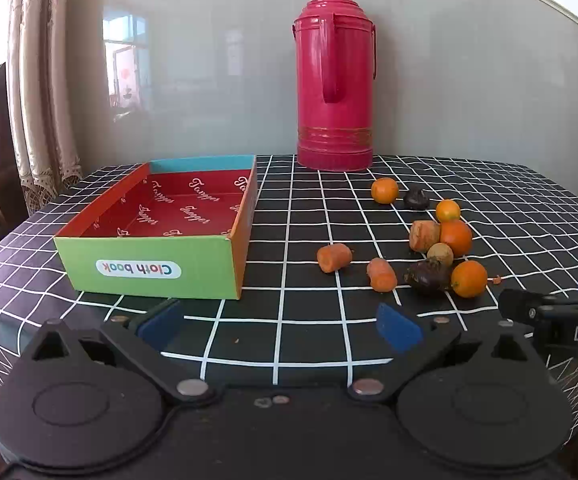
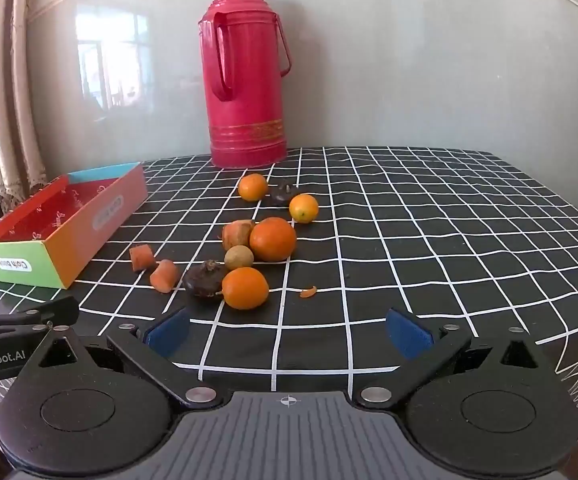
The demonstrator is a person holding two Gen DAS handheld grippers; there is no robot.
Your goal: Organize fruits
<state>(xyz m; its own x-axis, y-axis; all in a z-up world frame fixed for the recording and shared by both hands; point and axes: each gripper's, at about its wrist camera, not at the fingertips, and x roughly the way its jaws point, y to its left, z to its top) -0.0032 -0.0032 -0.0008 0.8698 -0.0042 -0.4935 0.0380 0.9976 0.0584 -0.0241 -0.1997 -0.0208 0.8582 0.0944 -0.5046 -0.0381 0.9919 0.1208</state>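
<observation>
Jaws on both my tools stand wide apart, nothing between them: left gripper (image 1: 281,326) and right gripper (image 2: 289,330) hover low over the checked tablecloth (image 2: 429,240), tilted somewhat downward toward the table. Just ahead of the right one lies the nearest orange (image 2: 246,288), touching a dark root-like piece (image 2: 205,279), with carrot chunks (image 1: 381,275) and more oranges clustered beyond. Further left, the box (image 1: 149,268) sits empty, so I judge sorting has not begun. A red thermos (image 1: 333,80) stands behind.
</observation>
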